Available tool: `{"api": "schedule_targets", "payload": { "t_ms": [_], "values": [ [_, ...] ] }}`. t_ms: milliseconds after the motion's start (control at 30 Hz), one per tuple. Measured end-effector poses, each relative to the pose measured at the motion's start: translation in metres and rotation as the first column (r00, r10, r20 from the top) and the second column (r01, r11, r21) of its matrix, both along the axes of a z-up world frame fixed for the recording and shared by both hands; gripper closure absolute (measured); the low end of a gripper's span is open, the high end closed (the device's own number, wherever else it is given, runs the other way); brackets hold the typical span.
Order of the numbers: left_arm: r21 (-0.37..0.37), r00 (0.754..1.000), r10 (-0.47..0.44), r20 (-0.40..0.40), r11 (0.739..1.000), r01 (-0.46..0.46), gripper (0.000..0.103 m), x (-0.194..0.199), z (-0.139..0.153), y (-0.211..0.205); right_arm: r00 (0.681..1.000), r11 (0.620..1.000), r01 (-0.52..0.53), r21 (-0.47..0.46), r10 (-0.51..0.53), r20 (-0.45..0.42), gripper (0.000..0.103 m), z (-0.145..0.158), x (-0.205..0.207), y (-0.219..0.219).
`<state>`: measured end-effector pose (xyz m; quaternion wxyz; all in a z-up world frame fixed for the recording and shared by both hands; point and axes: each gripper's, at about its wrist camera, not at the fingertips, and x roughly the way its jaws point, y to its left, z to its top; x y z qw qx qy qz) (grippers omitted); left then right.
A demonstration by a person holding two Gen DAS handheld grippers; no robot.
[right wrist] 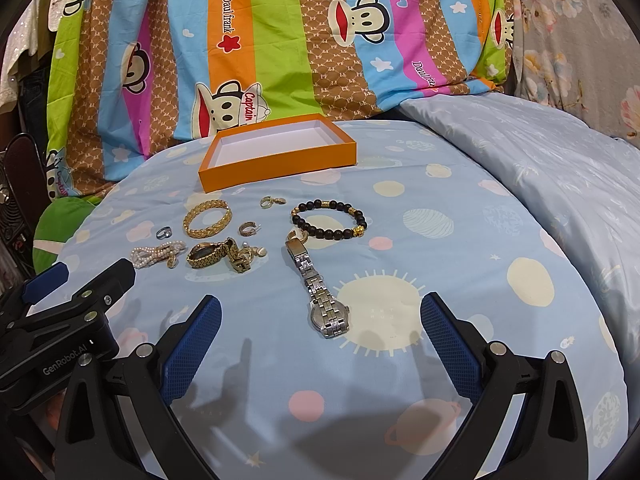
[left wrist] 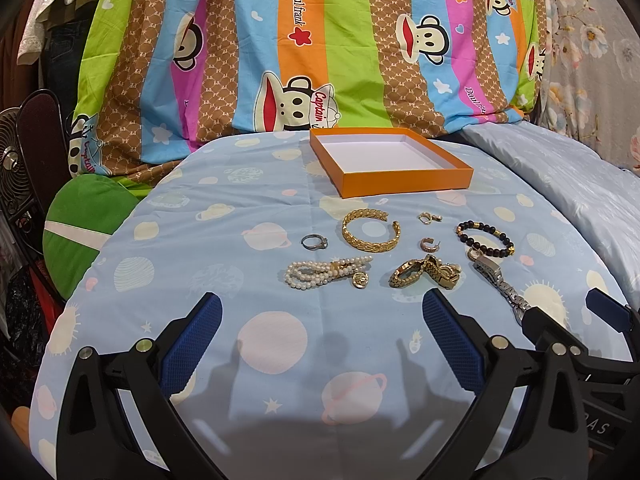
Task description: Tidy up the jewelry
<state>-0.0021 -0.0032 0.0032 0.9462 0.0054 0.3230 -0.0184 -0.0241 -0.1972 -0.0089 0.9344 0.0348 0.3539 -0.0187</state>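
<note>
An empty orange box [left wrist: 404, 182] [right wrist: 280, 166] sits at the back of the blue planet-print bed cover. In front of it lie a gold cuff bracelet [left wrist: 370, 231] [right wrist: 208, 219], a silver ring [left wrist: 315, 241], a pearl bracelet [left wrist: 326, 272] [right wrist: 158, 255], a gold watch [left wrist: 424, 273] [right wrist: 218, 258], small gold earrings [left wrist: 429, 218], a dark bead bracelet [left wrist: 485, 237] [right wrist: 329, 220] and a silver watch [right wrist: 322, 294] [left wrist: 498, 284]. My left gripper [left wrist: 322, 312] is open and empty, just short of the pearl bracelet and gold watch. My right gripper [right wrist: 320, 314] is open, its fingers either side of the silver watch's face.
A striped cartoon-monkey sheet [left wrist: 320, 40] hangs behind the bed. A pale blue duvet [right wrist: 540, 160] is heaped at the right. A green cushion [left wrist: 88, 232] and a fan [left wrist: 12, 152] stand off the left edge.
</note>
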Motion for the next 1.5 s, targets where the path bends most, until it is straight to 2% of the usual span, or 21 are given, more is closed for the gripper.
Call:
{"api": "schedule_targets", "payload": {
  "t_ms": [1000, 1167, 1300, 1400, 1500],
  "values": [
    [-0.004, 1.000, -0.005, 0.001, 1.000, 0.005, 0.005, -0.001, 0.000, -0.003, 1.000, 1.000, -0.003, 0.020, 0.003, -0.008, 0.005, 0.001, 0.001, -0.002],
    [-0.051, 1.000, 0.009, 0.001, 0.999, -0.009, 0.005, -0.002, 0.000, 0.001, 1.000, 0.998, -0.014, 0.062, 0.015, -0.002, 0.005, 0.004, 0.002, -0.008],
    [-0.101, 1.000, 0.013, -0.013, 0.995, -0.014, 0.005, 0.000, 0.001, 0.012, 1.000, 1.000, -0.006, 0.014, 0.007, -0.020, 0.005, 0.004, 0.012, -0.013],
    [-0.048, 1.000, 0.017, -0.017, 0.999, -0.017, 0.005, 0.003, 0.004, 0.013, 1.000, 1.000, -0.013, 0.003, 0.013, -0.024, 0.005, 0.007, 0.022, -0.019],
    [-0.017, 0.999, 0.016, -0.027, 1.000, -0.017, 0.005, 0.011, 0.009, 0.015, 0.998, 0.999, -0.040, 0.032, 0.041, -0.047, 0.005, 0.010, 0.038, -0.024]
  ]
}}
